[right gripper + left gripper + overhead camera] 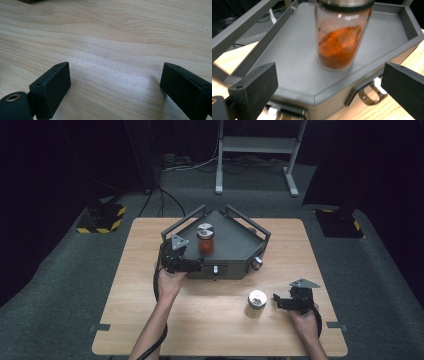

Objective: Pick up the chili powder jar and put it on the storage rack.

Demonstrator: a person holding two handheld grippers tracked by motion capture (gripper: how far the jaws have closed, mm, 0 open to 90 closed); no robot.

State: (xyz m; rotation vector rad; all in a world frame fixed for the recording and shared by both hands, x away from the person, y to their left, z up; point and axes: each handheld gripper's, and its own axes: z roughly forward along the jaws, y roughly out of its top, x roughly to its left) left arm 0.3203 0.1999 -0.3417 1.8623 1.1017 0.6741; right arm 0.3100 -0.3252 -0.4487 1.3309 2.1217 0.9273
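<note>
left gripper (196, 265): sat at the near-left edge of the grey metal five-sided tray (235, 245), jaws spread wide, nothing between them, pads clear of everything.
jar on tray: clear glass jar of orange-red powder with a silver metal lid (205, 239) stood upright on the tray floor, toward its left-centre, just beyond the left gripper and apart from it.
step in hand: looked like a release and back-off from that jar. Best done by keeping the jaws wide and pulling straight back over the tray's front rim, level, so neither pad clips the glass or the rim.
second jar: small silver-lidded jar (257, 300) stood on the light wooden table (150, 320), front-right of the tray and just left of the right gripper. Contents couldn't be told.
right gripper (277, 301): rested low over the table at the right, jaws spread, empty, not touching the second jar.
left gripper view adds: powder slumped unevenly inside the glass (339, 45), printed marks on the wall, a metal pull ring (368, 96) on the tray's front face; the high view was too coarse for these.
right gripper view adds: bare wood grain (112, 50) between the pads, confirming no grip.
high view adds: both jars and both grippers together, so the spacing could be read.
</note>
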